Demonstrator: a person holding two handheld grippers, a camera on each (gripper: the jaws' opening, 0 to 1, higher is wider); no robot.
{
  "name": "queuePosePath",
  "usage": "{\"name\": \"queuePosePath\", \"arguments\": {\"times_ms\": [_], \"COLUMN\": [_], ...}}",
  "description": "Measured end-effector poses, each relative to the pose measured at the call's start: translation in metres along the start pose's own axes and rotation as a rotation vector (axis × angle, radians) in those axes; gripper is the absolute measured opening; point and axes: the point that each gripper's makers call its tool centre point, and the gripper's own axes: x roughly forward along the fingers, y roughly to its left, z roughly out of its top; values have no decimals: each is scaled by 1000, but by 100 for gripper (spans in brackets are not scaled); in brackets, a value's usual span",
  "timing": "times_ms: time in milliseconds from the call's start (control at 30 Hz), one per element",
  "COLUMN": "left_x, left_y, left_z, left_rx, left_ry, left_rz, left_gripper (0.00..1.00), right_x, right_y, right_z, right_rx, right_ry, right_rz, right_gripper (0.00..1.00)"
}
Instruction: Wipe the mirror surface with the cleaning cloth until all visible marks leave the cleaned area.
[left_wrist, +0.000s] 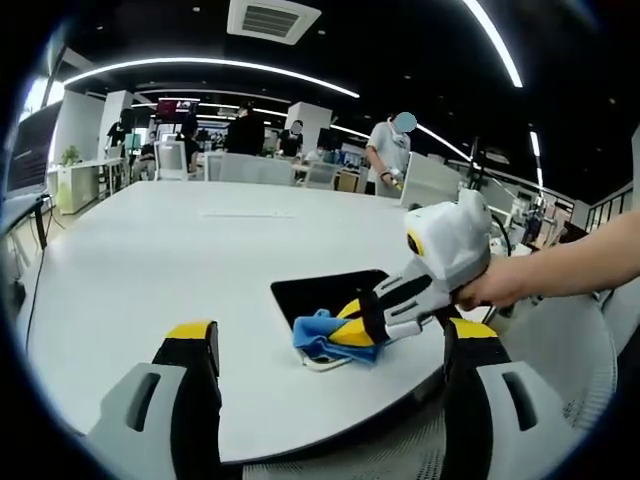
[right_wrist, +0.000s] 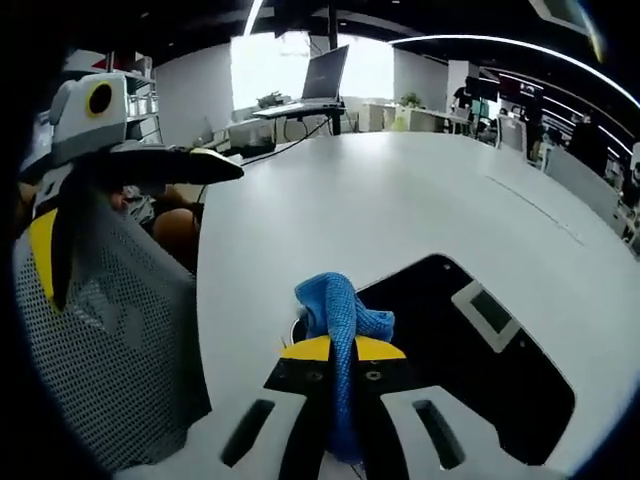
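Holding the cleaning cloth (right_wrist: 343, 318) clenched between its jaws, your right gripper (right_wrist: 341, 375) sits at the near corner of the mirror (right_wrist: 470, 380), with the blue cloth bunched up ahead of the yellow jaw tips.

- Mirror: dark, flat, lying on the white table (right_wrist: 400, 190) close to the table's near edge. It reflects a ceiling fixture, so judge it glossy, slick and breakable. No marks can be made out on it from here.
- Cloth: soft, light, limp. It will fold and drag rather than push. You grip it by one end, so most of it hangs free at the mirror's corner.
- From the left gripper view, the right gripper (left_wrist: 372, 322) presses the cloth (left_wrist: 322, 337) onto the mirror (left_wrist: 325, 290) at its near corner.
- Your left gripper (left_wrist: 330, 350) stands released, jaws wide, back from the mirror over the table's edge.
- A mesh chair (right_wrist: 100, 330) stands beside the table, on the mirror's near side.

Judgement: keep pressure light and flat; the mirror may skid on the smooth table. Steady it by its edge, not its face.
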Motion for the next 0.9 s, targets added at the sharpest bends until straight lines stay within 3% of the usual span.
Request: {"name": "queuePosePath", "arguments": {"times_ms": [400, 600, 900], "left_x": [0, 0, 0], "left_y": [0, 1, 0], "left_z": [1, 2, 2], "left_rx": [-2, -1, -3], "left_ry": [-5, -11, -11], "left_rz": [-1, 2, -1], "left_gripper": [91, 91, 90], "right_x": [12, 16, 20], "right_y": [-24, -38, -51], "right_z": [8, 10, 15], "right_rx": [-15, 36, 24], "right_ry": [42, 58, 94], "right_rz": [-91, -100, -136], "right_gripper": [0, 0, 0]}}
